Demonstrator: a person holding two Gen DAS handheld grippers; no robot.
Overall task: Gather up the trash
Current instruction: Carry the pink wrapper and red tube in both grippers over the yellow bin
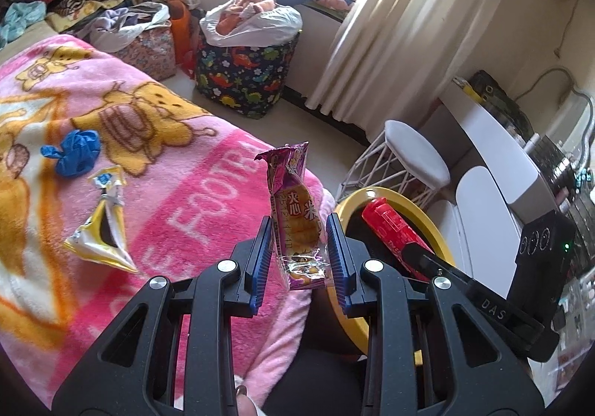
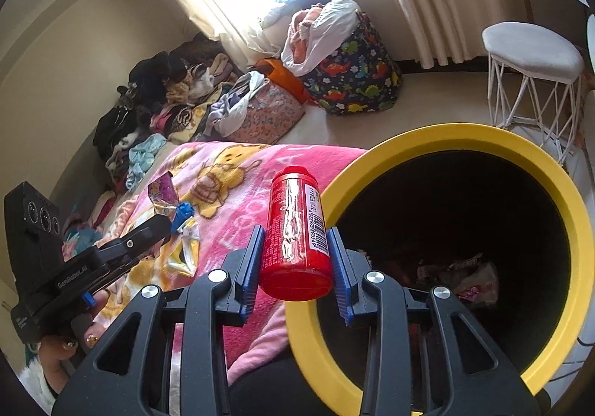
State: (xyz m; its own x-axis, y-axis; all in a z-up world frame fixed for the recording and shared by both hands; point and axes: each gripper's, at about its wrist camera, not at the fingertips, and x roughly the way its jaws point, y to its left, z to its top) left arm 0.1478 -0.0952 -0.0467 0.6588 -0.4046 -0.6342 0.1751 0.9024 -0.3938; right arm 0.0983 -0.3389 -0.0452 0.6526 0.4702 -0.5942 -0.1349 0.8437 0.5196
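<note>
The wrapper (image 1: 295, 215) was glossy, crinkled foil; the bottle (image 2: 295, 234) shiny red plastic; the blanket (image 1: 156, 163) soft fleece; the bin (image 2: 427, 141) smooth, matt yellow plastic.

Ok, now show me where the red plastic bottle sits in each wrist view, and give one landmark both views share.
Left wrist view: the red plastic bottle is right of centre, clamped in the right gripper, over the yellow-rimmed bin.
Right wrist view: the bottle is at lower centre, between the blue pads, beside the bin's rim.
Shared landmark: the dinosaur-print bag by the curtain.
</note>
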